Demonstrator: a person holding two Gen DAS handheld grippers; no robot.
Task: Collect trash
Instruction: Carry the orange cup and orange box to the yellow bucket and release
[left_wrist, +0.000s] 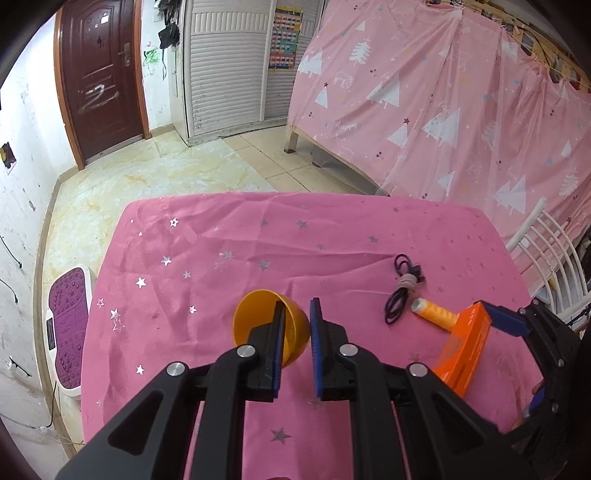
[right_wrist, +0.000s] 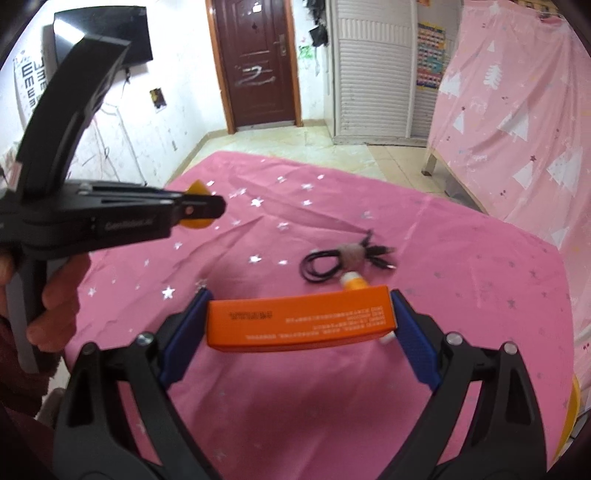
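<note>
A yellow cup (left_wrist: 258, 314) is tipped above the pink star-patterned tablecloth (left_wrist: 258, 240). My left gripper (left_wrist: 297, 306) is shut on its rim, one finger inside and one outside. From the right wrist view, the left gripper (right_wrist: 218, 206) hides most of the cup (right_wrist: 197, 188). A long orange box (right_wrist: 299, 321) spans my right gripper (right_wrist: 299, 292), whose wide-set blue pads (right_wrist: 410, 325) press on its two ends. In the left wrist view the box (left_wrist: 461, 347) sits at the right with one blue pad (left_wrist: 506, 323) on its end.
An orange thread spool (left_wrist: 436, 314) and a coiled black cable (left_wrist: 400, 291) lie on the cloth just beyond the box. A white chair (left_wrist: 546, 251) stands at the table's right edge. A purple footplate (left_wrist: 68, 325) lies on the floor to the left. A hand (right_wrist: 59, 295) grips the left tool.
</note>
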